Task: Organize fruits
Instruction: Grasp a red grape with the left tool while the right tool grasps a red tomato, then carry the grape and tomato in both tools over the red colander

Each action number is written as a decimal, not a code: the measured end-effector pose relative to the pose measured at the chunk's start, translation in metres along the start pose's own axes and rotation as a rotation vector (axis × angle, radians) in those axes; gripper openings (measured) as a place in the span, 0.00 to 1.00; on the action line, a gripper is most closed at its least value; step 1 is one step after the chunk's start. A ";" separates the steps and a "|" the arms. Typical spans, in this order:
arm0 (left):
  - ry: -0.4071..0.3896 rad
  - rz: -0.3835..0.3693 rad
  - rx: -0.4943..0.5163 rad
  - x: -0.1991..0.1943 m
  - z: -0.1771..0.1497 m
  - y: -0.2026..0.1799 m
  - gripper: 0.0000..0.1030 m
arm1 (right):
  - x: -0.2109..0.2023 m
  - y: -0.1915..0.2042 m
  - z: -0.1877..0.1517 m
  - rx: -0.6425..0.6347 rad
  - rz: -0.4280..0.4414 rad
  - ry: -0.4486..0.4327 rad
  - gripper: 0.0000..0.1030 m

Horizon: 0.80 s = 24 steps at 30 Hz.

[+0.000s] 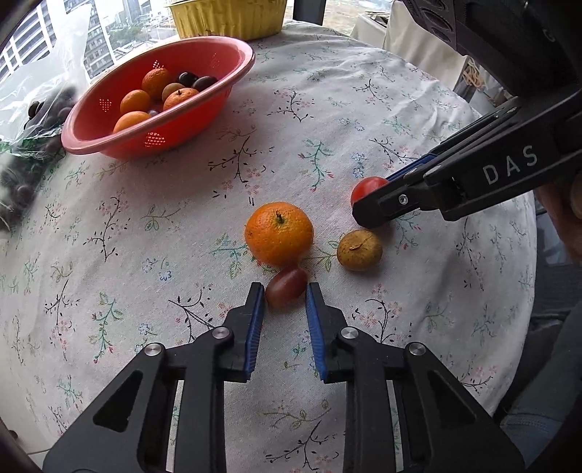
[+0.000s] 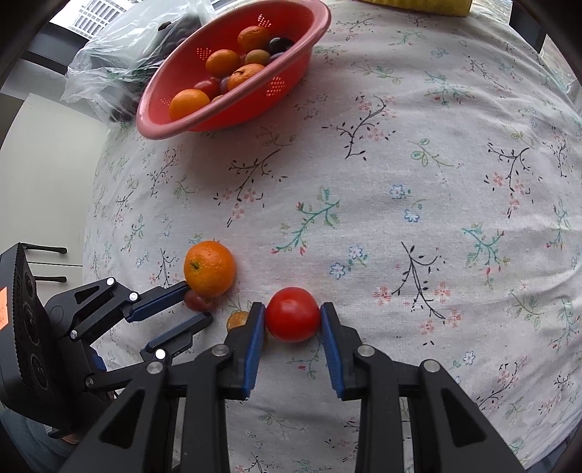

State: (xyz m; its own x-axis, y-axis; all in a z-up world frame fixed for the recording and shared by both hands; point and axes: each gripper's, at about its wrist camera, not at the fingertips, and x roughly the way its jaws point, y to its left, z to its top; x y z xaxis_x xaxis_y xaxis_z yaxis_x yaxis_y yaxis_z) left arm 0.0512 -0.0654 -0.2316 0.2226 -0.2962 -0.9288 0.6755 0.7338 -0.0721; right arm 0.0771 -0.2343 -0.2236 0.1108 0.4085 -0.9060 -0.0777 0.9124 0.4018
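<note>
Progress: partial. Red colander (image 1: 109, 145), far ahead-left of both sets of fingers, already holds several tangerines and dark grapes.

Outstanding, all on the worktop (image 2: 418, 163): tomato (image 2: 293, 314), pinched between the right gripper (image 2: 293, 316) fingers; reddish grape (image 1: 286, 286), between the spread fingers of the left gripper (image 1: 284, 294), contact uncertain; tangerine (image 1: 278, 233) just beyond that grape; brownish round fruit (image 1: 359, 250) beside it.

Surface: floral cloth, rumpled. Surroundings: plastic bag (image 1: 40, 91) of dark fruit, yellow container (image 1: 229, 18), window with city buildings.
</note>
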 end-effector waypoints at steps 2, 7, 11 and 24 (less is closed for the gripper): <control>-0.004 -0.004 -0.007 -0.001 -0.001 0.000 0.20 | 0.000 0.000 0.000 0.001 0.000 -0.002 0.32; -0.015 -0.028 -0.034 -0.006 -0.007 0.004 0.20 | 0.000 0.000 -0.001 0.005 0.001 -0.005 0.32; -0.016 -0.047 -0.050 -0.010 -0.012 0.006 0.20 | 0.000 0.000 -0.001 0.009 0.002 -0.007 0.32; -0.048 -0.074 -0.140 -0.031 -0.022 0.020 0.20 | -0.003 -0.002 -0.004 0.023 0.002 -0.019 0.32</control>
State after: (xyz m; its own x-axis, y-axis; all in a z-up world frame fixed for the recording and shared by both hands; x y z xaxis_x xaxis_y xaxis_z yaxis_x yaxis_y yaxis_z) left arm 0.0421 -0.0280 -0.2127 0.2109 -0.3790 -0.9010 0.5876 0.7858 -0.1930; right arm 0.0731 -0.2377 -0.2226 0.1293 0.4107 -0.9026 -0.0553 0.9118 0.4070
